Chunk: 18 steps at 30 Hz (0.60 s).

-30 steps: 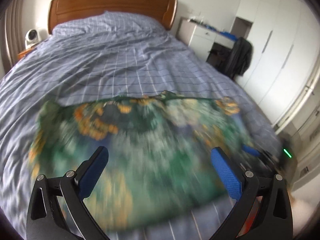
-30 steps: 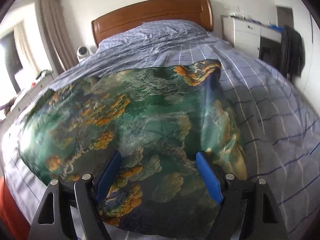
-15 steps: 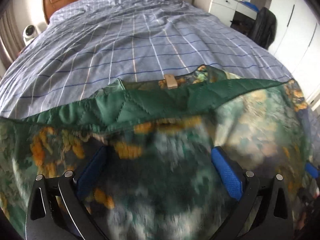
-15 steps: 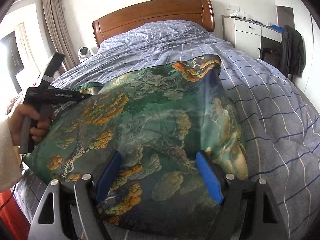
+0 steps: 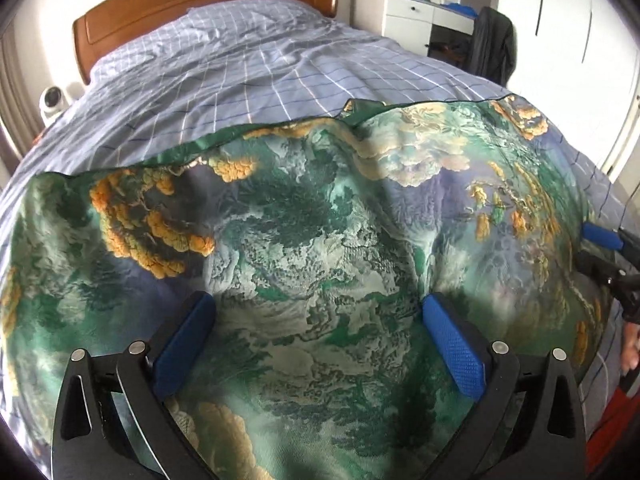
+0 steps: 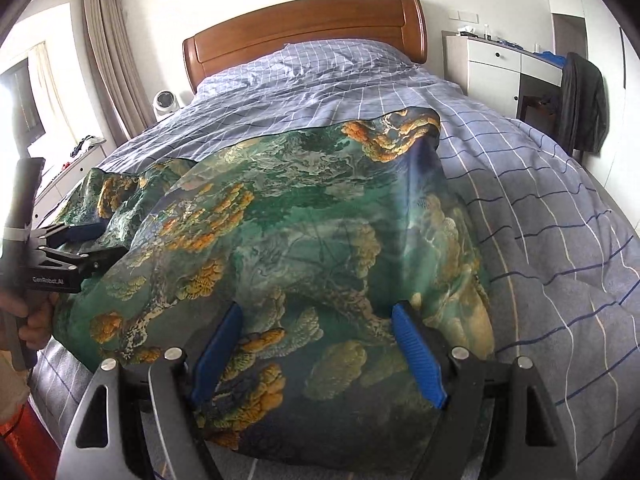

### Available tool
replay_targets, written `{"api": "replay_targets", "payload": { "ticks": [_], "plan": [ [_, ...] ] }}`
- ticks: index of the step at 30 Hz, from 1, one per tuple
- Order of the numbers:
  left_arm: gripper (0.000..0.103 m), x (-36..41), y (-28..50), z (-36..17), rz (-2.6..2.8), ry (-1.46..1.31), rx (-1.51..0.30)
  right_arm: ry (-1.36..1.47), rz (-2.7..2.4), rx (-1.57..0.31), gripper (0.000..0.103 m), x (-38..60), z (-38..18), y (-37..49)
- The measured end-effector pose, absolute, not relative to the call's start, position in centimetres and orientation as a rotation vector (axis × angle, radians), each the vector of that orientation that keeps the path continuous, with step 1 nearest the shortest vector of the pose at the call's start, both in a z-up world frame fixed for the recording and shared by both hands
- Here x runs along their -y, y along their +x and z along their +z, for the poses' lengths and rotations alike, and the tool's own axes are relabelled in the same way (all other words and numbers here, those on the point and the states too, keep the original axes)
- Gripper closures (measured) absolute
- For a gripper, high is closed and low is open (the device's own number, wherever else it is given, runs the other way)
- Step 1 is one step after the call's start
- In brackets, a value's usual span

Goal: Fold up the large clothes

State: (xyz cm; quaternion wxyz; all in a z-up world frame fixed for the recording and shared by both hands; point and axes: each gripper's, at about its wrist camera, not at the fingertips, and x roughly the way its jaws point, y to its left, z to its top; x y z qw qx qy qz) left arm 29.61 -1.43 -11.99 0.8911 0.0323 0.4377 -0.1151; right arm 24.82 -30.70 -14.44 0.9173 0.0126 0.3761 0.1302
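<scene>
A large green garment (image 5: 320, 240) with orange and pale landscape print lies spread on the near part of the bed; it also shows in the right wrist view (image 6: 312, 240). My left gripper (image 5: 318, 320) is open just above its near-middle, blue pads wide apart, nothing between them. My right gripper (image 6: 318, 328) is open over the garment's near right part, empty. The left gripper shows in the right wrist view (image 6: 76, 244) at the garment's left edge. The right gripper shows in the left wrist view (image 5: 600, 248) at its right edge.
The bed has a blue checked duvet (image 5: 240, 68) and a wooden headboard (image 6: 304, 36). A white fan (image 6: 165, 102) stands left of the bed. A white dresser (image 6: 496, 68) and a chair with a dark jacket (image 6: 582, 100) stand to the right.
The left gripper has swung in over the garment and steadied; the green lining seen half a second ago is now covered by the printed side. The right gripper has barely moved.
</scene>
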Motion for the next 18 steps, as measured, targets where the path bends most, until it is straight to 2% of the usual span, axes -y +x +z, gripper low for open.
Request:
{"api": "replay_targets", "payload": {
  "ticks": [18],
  "plan": [
    [0.001,1.3,24.2,-11.2,-0.269,0.033,-0.888,0.021,0.269,-0.770,0.024,30.7,-14.6,24.6]
  ]
}}
